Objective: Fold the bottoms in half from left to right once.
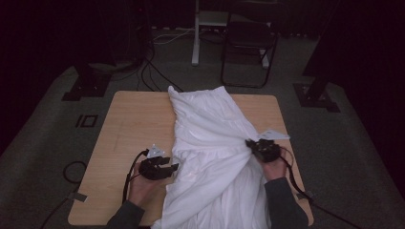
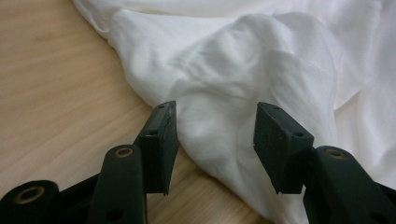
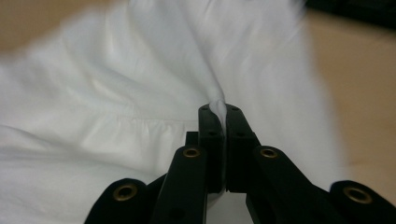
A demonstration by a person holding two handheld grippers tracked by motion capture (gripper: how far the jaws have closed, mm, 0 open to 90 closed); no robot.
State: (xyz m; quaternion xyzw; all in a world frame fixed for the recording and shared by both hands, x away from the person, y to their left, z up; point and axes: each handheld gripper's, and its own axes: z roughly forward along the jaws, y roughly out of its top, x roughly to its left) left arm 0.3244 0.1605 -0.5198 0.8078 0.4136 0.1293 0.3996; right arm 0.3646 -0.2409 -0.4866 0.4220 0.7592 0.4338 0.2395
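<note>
While the white garment [image 1: 210, 143] lies spread down the middle of the wooden table [image 1: 129, 124], its near end hangs over the table's front edge and is cut off at the bottom of the high view. The right gripper [image 1: 250, 143] sits at the cloth's right edge with its jaws pressed together on a pinched ridge of the fabric; in the right gripper view a thin peak of white cloth [image 3: 218, 109] stands up between the two black pads. The left gripper [image 1: 173, 167] rests at the cloth's left edge, its jaws parted about halfway. In the left gripper view a rumpled fold [image 2: 219, 116] bulges between the pads, and whether either pad touches it is hard to tell. The room behind the table is dark.
</note>
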